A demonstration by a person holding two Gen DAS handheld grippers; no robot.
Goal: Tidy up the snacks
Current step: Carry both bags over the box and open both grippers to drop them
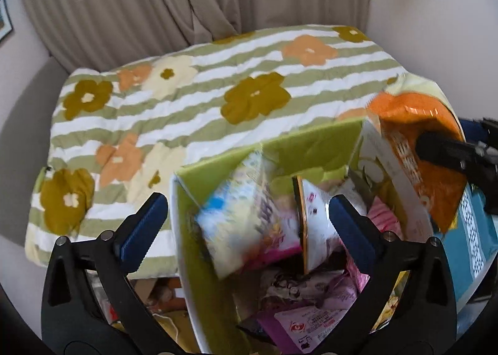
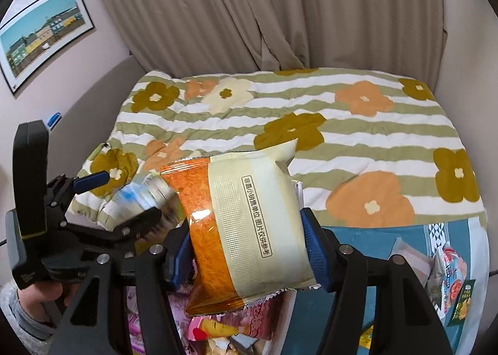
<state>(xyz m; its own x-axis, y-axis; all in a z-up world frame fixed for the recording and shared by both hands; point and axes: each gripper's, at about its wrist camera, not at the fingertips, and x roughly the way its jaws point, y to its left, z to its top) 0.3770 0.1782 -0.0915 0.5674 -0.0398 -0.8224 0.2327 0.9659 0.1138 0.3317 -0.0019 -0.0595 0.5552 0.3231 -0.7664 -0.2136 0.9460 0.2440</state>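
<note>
right gripper (image 2: 249, 243): clamped on orange-and-cream snack packet (image 2: 246, 230), long axis running away from the jaws | left gripper (image 1: 249, 224): spread wide, gripping nothing, blue-and-white packet (image 1: 239, 215) loose between them | green box (image 1: 280, 149): directly beneath both; right is placed to drop

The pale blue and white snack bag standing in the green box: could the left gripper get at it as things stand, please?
Probably yes. The left gripper is open and empty right above the blue and white snack bag, which stands tallest in the green box. The right gripper's orange bag stays off to one side.
</note>
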